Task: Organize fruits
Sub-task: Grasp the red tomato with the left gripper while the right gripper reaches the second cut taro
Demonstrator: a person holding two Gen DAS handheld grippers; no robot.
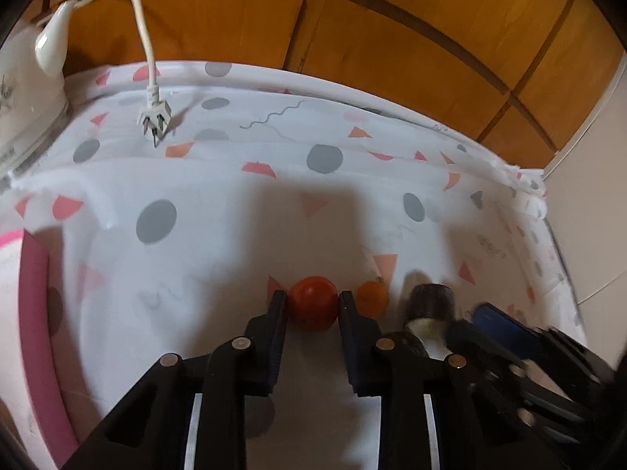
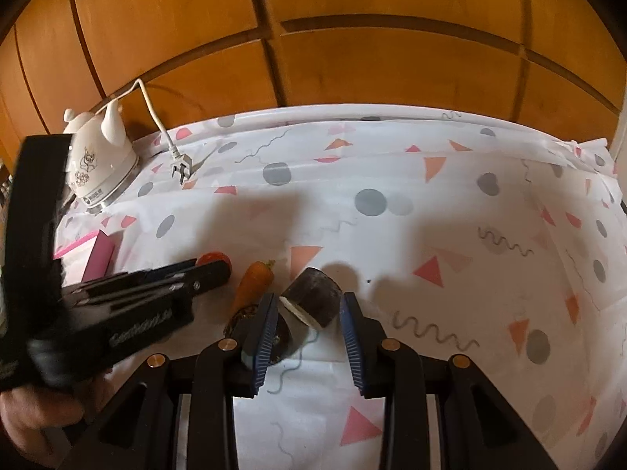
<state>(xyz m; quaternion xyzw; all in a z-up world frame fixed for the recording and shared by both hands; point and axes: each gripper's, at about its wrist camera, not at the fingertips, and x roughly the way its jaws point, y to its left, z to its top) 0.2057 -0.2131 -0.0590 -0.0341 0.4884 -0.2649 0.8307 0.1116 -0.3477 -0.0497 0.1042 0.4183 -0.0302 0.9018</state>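
Resting on the patterned tablecloth (image 1: 219, 180), a red tomato (image 1: 313, 307) is bracketed at its widest part by the narrowed left gripper (image 1: 312, 305), pads at or touching its skin. It is judged light, smooth and easily bruised, so gentle pressure is advised. The right gripper (image 2: 309, 309) is seen narrowly spread around a dark cut eggplant piece (image 2: 313, 297), beside a carrot (image 2: 252, 284).

Red tomato (image 1: 313, 303) — btwn tool pads
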